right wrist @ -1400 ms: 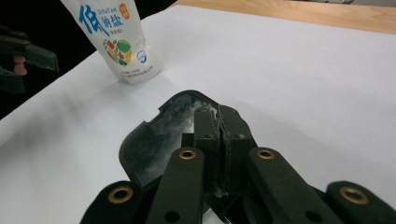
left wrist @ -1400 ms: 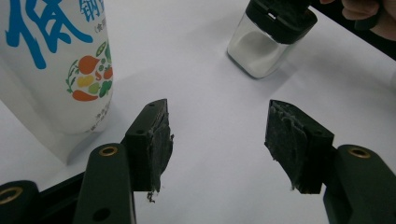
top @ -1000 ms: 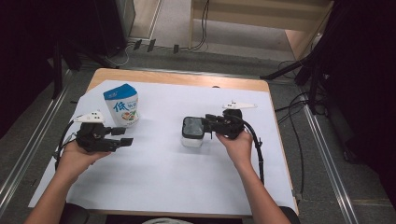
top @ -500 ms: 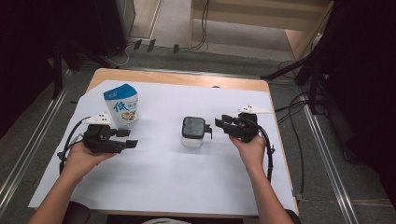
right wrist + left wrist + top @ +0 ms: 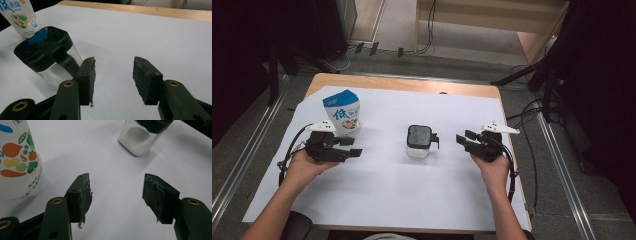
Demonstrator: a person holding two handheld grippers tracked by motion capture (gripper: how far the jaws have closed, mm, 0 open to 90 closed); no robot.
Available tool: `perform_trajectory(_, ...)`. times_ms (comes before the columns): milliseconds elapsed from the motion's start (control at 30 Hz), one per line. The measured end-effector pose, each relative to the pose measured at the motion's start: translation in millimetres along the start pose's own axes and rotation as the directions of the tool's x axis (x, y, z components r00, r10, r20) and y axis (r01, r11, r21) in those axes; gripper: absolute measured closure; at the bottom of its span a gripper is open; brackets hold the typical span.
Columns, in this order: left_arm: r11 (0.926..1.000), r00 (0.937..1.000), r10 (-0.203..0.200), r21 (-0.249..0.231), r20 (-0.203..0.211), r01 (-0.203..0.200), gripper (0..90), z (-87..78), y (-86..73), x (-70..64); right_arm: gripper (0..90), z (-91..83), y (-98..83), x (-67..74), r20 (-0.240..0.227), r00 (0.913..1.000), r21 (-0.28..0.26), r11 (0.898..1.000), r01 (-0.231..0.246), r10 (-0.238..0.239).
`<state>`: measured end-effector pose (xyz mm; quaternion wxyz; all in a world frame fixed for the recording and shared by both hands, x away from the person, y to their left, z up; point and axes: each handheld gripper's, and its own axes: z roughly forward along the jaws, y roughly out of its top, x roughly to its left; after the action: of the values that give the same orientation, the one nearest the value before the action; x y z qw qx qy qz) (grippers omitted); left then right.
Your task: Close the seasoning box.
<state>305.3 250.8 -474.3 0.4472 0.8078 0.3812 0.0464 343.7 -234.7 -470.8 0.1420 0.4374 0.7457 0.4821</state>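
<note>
White paper covers the wooden surface [image 5: 377,82], and the glass jar [image 5: 419,141] with its black lid stands near the middle of it; I take this jar as the landmark. Far to the left of the jar, the left claw [image 5: 354,147] rests low over the paper in the person's left hand [image 5: 302,167], pointing toward the jar. Its jaws stand apart with nothing between them, and in the left gripper view only bare paper lies between the two worn pads [image 5: 83,195]. Behind this claw, also left of the jar, a white pouch [image 5: 343,112] with blue printing and small vegetable pictures stands upright, well apart from the jar. The jar itself holds a white powder, which shows through the glass in the left gripper view [image 5: 136,141], and a black handle sticks out from its right side. To the right of the jar, the right claw [image 5: 464,138] is held in the right hand [image 5: 492,167] and points back at the jar, but it is clear of it. Its jaws have just been opening and hold nothing; in the right gripper view the jar [image 5: 53,68] stands just beside the left jaw, outside the gap.
</note>
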Motion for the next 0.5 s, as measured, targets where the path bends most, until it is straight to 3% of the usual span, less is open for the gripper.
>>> perform_trajectory(500, 0.9993, 1.0000, 0.001, 0.037, -0.007, 0.000, 40.8, 10.3, -2.6, 6.2, 48.9, -18.6, -23.9, -11.8, 0.051, 0.9986, 0.015, 1.000, -0.018, 0.017)
